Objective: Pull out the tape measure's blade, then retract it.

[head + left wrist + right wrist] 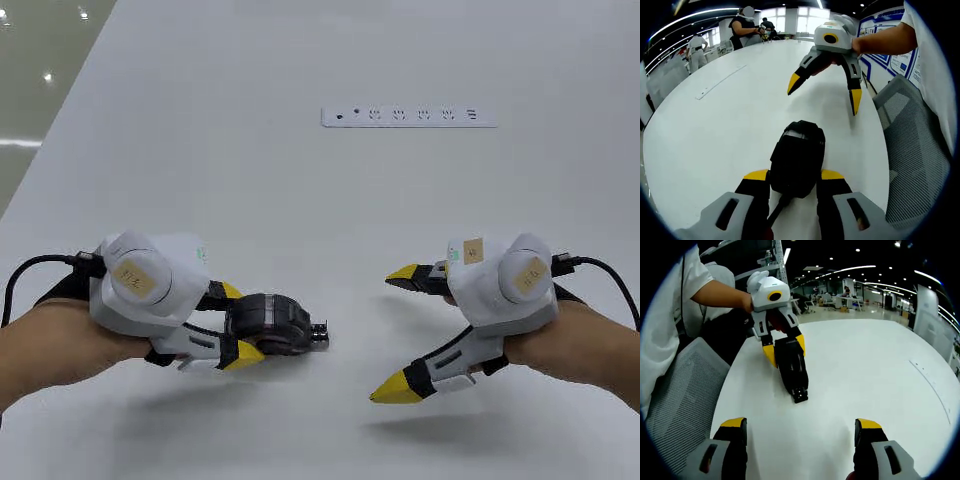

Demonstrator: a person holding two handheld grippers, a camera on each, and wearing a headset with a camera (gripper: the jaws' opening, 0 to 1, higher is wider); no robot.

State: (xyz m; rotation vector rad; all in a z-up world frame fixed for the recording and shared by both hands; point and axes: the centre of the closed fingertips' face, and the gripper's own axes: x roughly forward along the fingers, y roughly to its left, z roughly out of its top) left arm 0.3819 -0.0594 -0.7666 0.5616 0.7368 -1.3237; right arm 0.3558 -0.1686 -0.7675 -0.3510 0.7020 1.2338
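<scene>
The white table (300, 60) spreads wide and bare under both hands. A grey mesh chair (910, 150) sits tucked at its edge beside the person.

Over to the left gripper (240, 322): its yellow-tipped jaws are clamped on either side of the tape measure (270, 324), pinning the black case low on the tabletop. The left gripper view looks straight down the case (797, 157), wedged between the two jaws.

The right gripper (395, 333) hangs a little above the table with its jaws spread wide, nothing between them, well apart from the tape measure and pointing toward it.

Far back on the table lies a white power strip (408, 116), flat and well away from the action.

And the smallest piece: the blade's end hook (800, 395) sits at the mouth of the case, facing the right gripper, with the blade itself drawn in.
</scene>
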